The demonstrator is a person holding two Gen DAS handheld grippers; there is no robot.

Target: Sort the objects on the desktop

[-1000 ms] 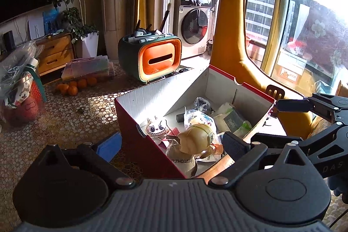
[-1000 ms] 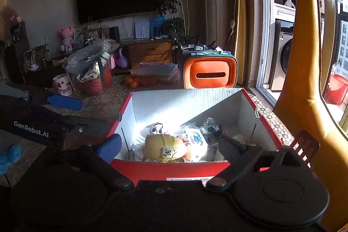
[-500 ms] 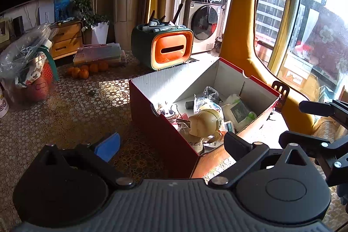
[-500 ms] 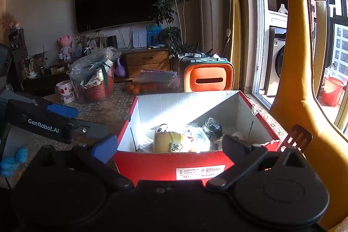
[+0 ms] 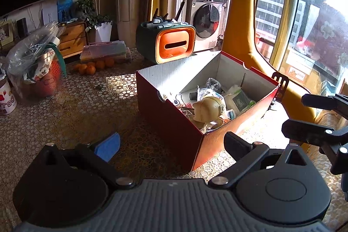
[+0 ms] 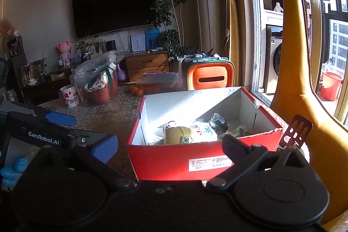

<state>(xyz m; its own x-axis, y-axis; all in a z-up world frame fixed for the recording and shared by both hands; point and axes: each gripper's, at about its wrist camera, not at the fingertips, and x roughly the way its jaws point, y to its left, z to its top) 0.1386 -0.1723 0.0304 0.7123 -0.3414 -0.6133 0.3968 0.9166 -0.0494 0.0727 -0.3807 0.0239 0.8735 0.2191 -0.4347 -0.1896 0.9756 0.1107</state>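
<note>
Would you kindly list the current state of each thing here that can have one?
Red box: lid off, upright, part filled with small items.
Left tongs: open, holding nothing.
Right tongs: open, holding nothing, short of the box.
Tan figurine: lying in the box on the other items.
TV: screen dark.
Washer: door shut.
Oranges: loose on the table.

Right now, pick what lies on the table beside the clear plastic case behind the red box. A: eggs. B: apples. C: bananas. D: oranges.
D: a cluster of small oranges lies on the table against the clear plastic case, behind the red box; the right wrist view shows the same.
</note>
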